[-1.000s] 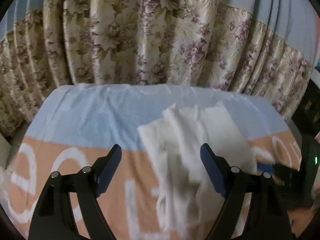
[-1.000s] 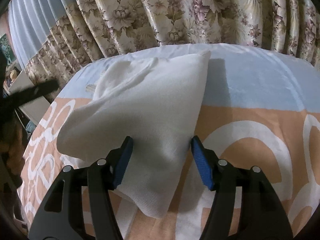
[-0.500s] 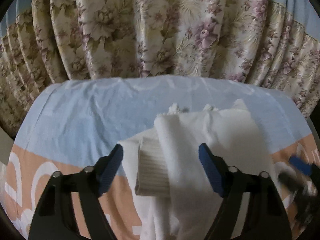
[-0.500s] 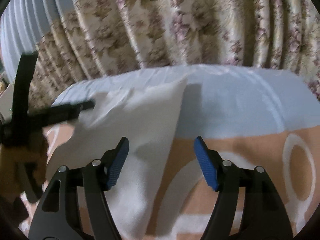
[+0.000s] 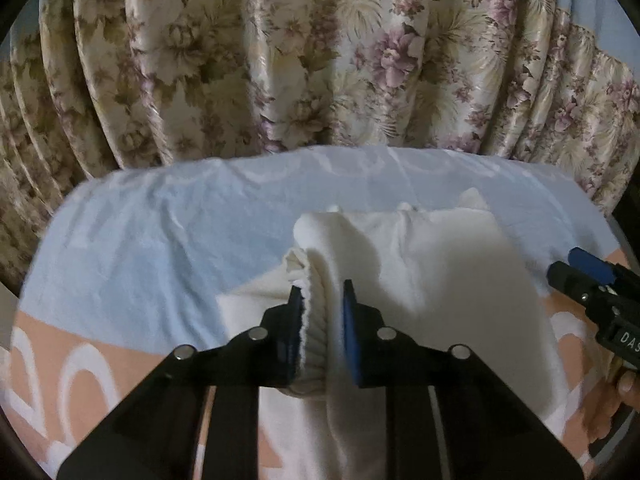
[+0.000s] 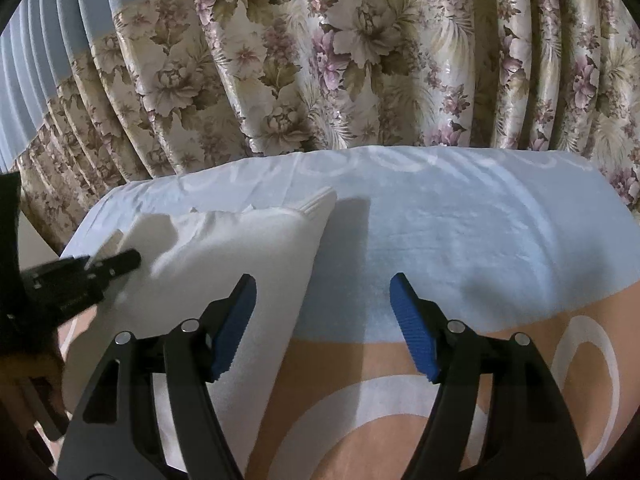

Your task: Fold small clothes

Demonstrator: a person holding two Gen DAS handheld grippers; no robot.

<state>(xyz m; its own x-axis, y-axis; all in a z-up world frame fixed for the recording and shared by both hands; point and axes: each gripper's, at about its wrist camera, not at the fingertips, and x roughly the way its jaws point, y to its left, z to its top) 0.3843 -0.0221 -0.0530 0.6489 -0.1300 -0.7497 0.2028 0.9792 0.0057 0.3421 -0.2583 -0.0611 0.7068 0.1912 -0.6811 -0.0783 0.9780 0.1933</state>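
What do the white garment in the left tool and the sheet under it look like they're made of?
The garment looks like soft matte knit, probably cotton: its cuff, pinched in the left tool, shows fine ribbing and a frayed edge. The sheet looks like thin woven fabric with a slight sheen, printed blue and peach, with small creases; the fibre cannot be told.

One white garment [image 5: 440, 280], two grippers (left [image 5: 322, 320], right [image 6: 322, 328]), one patterned bedsheet [image 6: 460, 240], one floral curtain [image 5: 320, 60].

Bed with 1 garment
A light-blue and peach sheet [image 6: 460, 240] with white rings covers the bed; a white garment [image 5: 440, 280] lies on it.
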